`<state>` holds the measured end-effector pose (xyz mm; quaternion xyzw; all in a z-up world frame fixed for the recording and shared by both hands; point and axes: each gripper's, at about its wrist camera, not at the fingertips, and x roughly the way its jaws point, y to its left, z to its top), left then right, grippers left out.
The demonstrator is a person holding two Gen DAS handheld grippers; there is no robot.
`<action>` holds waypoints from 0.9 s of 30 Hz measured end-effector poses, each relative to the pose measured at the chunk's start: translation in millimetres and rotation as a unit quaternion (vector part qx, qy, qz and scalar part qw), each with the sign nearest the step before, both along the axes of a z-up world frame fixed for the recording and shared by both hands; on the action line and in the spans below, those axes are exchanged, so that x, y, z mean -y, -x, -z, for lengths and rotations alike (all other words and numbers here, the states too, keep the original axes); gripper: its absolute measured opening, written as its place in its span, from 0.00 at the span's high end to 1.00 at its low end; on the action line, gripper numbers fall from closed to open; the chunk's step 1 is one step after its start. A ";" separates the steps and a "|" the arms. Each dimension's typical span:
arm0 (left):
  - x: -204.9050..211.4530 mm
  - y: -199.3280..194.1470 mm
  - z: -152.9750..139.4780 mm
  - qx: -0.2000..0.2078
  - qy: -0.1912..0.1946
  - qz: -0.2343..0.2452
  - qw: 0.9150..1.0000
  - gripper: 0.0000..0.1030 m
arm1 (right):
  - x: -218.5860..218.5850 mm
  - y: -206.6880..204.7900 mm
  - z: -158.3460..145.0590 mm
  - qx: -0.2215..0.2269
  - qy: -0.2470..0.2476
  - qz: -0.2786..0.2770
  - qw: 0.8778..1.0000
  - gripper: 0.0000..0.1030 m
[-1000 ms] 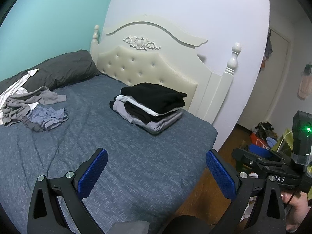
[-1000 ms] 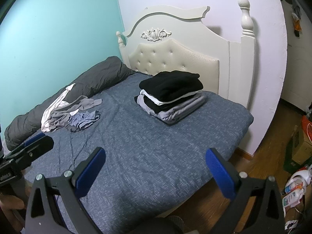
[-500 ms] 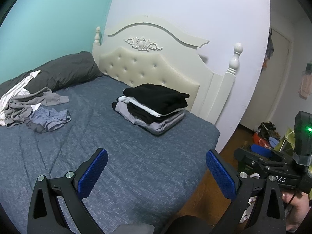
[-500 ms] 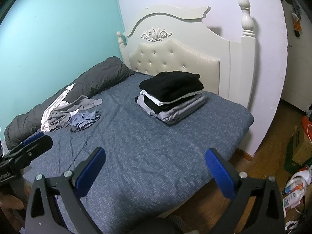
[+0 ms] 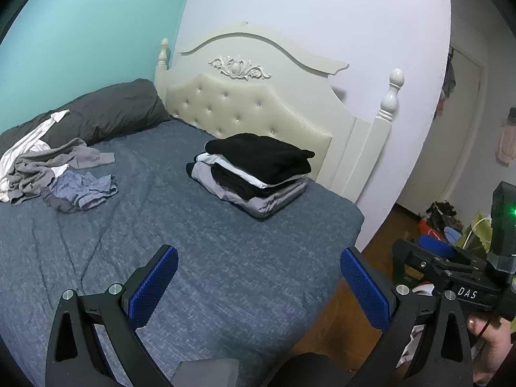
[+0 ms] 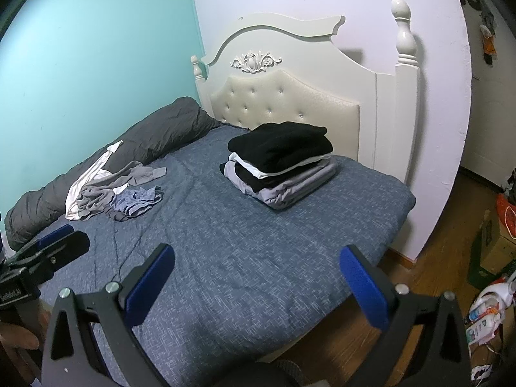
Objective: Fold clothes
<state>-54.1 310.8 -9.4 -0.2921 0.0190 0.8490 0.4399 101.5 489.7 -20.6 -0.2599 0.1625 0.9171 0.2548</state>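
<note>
**A:** What is left for you to fold?

**B:** A loose heap of clothes (image 5: 58, 177) lies on the bed (image 5: 225, 258) beside the dark duvet (image 5: 106, 116): grey, white and blue pieces, crumpled. They look soft and light; pinch a hem or shoulder seam. A folded stack (image 5: 254, 174) sits near the headboard (image 5: 245, 103).

**A:** And your grippers?

**B:** The left gripper (image 5: 258, 283) and right gripper (image 6: 258, 283) both hover with fingers spread wide, holding nothing.
</note>
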 end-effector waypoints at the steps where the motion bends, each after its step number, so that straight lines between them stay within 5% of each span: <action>1: -0.1 -0.1 0.0 0.001 -0.002 0.002 1.000 0.01 | 0.2 0.2 -0.1 0.000 0.000 0.000 1.000 0.00; 27: 6.2 -7.9 0.2 -0.002 -0.001 -0.010 1.000 0.01 | 9.3 -8.8 -1.8 0.007 -0.011 0.004 1.000 0.00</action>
